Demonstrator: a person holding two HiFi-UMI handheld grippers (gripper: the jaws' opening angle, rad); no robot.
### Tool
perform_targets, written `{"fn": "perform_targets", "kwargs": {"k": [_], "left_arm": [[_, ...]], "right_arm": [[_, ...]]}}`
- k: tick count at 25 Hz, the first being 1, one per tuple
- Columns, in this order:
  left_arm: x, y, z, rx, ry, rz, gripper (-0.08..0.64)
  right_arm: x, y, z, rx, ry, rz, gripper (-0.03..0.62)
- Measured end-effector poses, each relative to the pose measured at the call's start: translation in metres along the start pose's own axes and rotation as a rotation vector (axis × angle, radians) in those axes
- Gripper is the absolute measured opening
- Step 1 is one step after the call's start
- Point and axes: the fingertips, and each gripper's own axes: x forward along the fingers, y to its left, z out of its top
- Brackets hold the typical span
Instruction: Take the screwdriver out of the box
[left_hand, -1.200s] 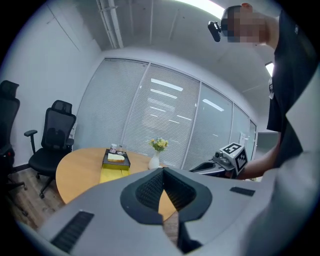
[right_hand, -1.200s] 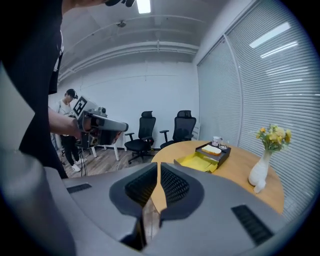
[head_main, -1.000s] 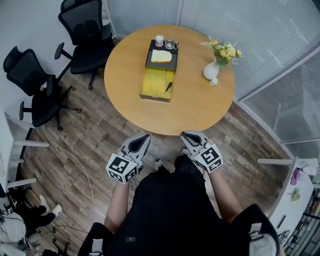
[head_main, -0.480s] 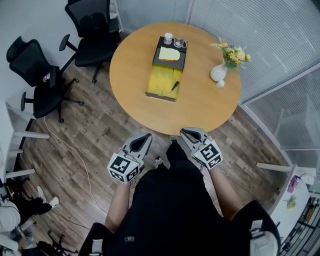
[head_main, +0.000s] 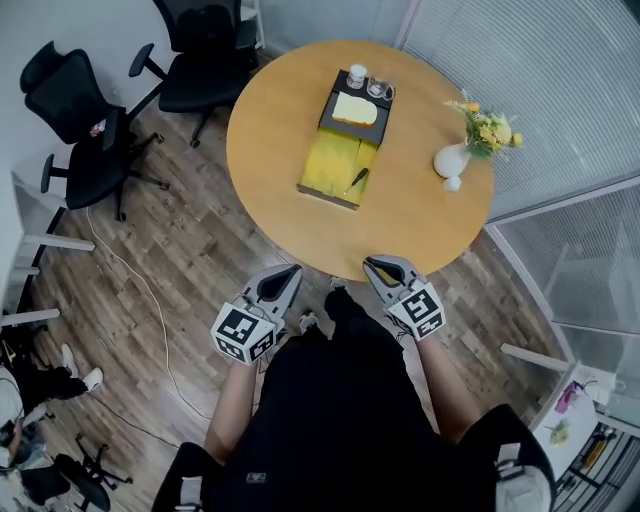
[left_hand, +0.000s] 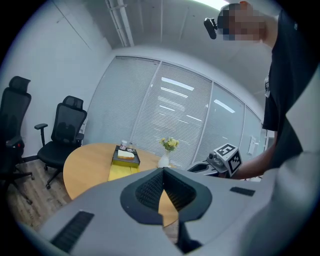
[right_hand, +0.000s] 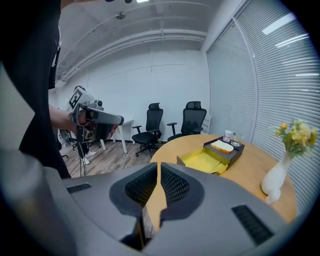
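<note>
Left gripper (head_main: 288, 272) and right gripper (head_main: 372, 264) are both clenched, jaws together with nothing between them, held side by side in front of the person's body over the wooden floor (head_main: 190, 260), just off the 6 o'clock edge of the round table (head_main: 270, 130); neither touches anything. In the head view the screwdriver (head_main: 358, 179) lies inside the open yellow box (head_main: 325, 165), against its 3 o'clock wall near the 6 o'clock end, dark handle, tilted; it sits at about 1 o'clock from the left gripper and about 12 o'clock from the right one, well apart from both. At the box's 12 o'clock end a black tray (head_main: 340, 118) holds a pale slab; a white vase (head_main: 450, 160) of flowers stands at 3 o'clock of the box; two black chairs (head_main: 85, 120) stand at the table's 9 to 11 o'clock.
</note>
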Motion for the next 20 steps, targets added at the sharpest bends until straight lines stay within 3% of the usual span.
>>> {"fn": "perform_targets", "kwargs": {"k": [6, 14, 20], "left_arm": [[0.027, 0.013, 0.014, -0.005, -0.001, 0.061, 0.006], [0.064, 0.026, 0.028, -0.006, 0.024, 0.141, 0.006], [0.087, 0.027, 0.027, -0.027, 0.039, 0.215, 0.006]], "right_arm": [[0.010, -0.048, 0.001, 0.010, 0.006, 0.017, 0.018], [0.015, -0.126, -0.024, 0.026, 0.054, 0.031, 0.018], [0.028, -0.161, -0.030, 0.005, 0.063, 0.093, 0.018]]}}
